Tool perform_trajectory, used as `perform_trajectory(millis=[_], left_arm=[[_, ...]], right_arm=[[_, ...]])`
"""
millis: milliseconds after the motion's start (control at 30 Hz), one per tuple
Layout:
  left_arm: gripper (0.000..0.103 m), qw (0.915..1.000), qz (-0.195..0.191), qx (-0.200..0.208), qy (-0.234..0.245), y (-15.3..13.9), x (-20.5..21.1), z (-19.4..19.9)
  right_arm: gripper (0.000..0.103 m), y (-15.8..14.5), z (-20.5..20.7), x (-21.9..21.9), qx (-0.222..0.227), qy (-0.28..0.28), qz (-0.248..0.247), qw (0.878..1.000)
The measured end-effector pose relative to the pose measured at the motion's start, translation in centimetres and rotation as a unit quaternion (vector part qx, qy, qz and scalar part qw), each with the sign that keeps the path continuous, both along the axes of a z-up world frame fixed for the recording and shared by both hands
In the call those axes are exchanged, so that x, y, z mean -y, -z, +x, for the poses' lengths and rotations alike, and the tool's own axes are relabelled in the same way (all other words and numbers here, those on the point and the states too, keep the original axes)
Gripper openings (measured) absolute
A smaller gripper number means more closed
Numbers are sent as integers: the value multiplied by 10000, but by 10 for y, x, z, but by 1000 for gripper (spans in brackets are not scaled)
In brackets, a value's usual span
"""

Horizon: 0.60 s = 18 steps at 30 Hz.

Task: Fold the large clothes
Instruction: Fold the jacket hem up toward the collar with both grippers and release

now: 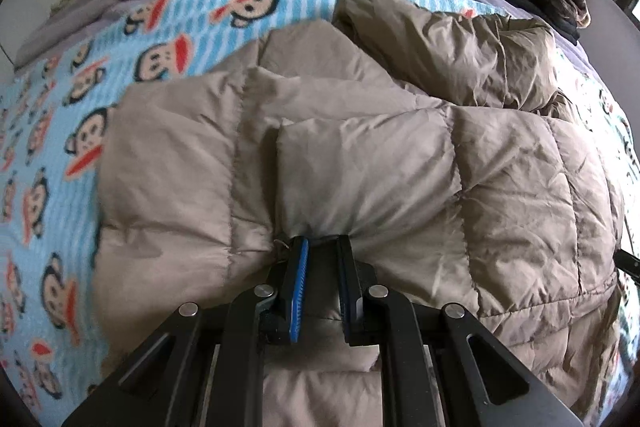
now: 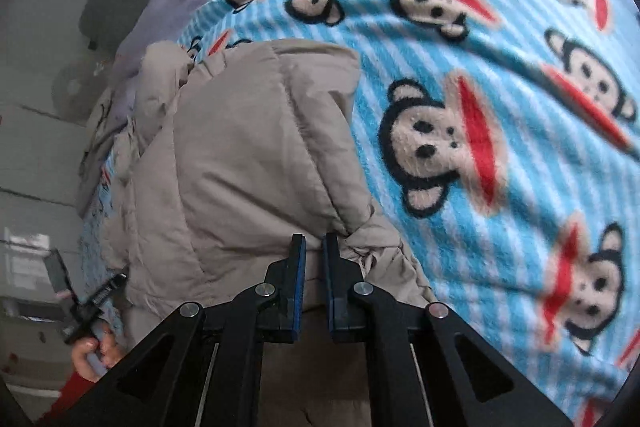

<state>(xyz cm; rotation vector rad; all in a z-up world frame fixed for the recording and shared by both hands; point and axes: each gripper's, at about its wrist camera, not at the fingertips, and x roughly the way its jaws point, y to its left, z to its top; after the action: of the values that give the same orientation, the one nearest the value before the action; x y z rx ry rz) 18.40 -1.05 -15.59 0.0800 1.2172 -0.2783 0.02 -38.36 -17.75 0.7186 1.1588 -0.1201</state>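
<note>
A: What do your grippers hold?

B: One puffy quilted beige jacket (image 1: 360,155), crinkly and soft. Your left gripper (image 1: 323,241) pinches a gathered fold of it right at the fingertips.

A: And the right?

B: Your right gripper (image 2: 314,239) is nearly closed, the jacket's edge (image 2: 240,155) bunched at its tips. Beneath lies one fluffy striped monkey blanket (image 2: 500,75).
</note>
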Motion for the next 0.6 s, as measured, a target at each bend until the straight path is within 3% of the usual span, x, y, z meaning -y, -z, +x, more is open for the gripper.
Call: perform_trajectory(millis=[167,467,500,533,567,600], left_arm=[[16,9998,51,76,-155,-21,-13,-12],[16,9989,-47,-452,121,-28,-21,-59],[23,9985,-62,-506,182,-27,-21,-66],[58,9983,-35,-534,225,-25,-20,-74],[76,9986,-4,-487,206,-26,-21,-80],[87,9992,32,-350,172,-29,-22,-87]], right_arm=[[10,-21,-18,1,45,32,-240,9997],[12,-32,-61,-7,-34,155,-169,9997],[13,-31,-66,-9,-53,148,-155,9998],[17,-29,-71,-11,-83,142,-129,9998],[21,-28,-76,-12,-110,151,-117,9998],[36,-26,-79,-12,-138,163,-112,9997]])
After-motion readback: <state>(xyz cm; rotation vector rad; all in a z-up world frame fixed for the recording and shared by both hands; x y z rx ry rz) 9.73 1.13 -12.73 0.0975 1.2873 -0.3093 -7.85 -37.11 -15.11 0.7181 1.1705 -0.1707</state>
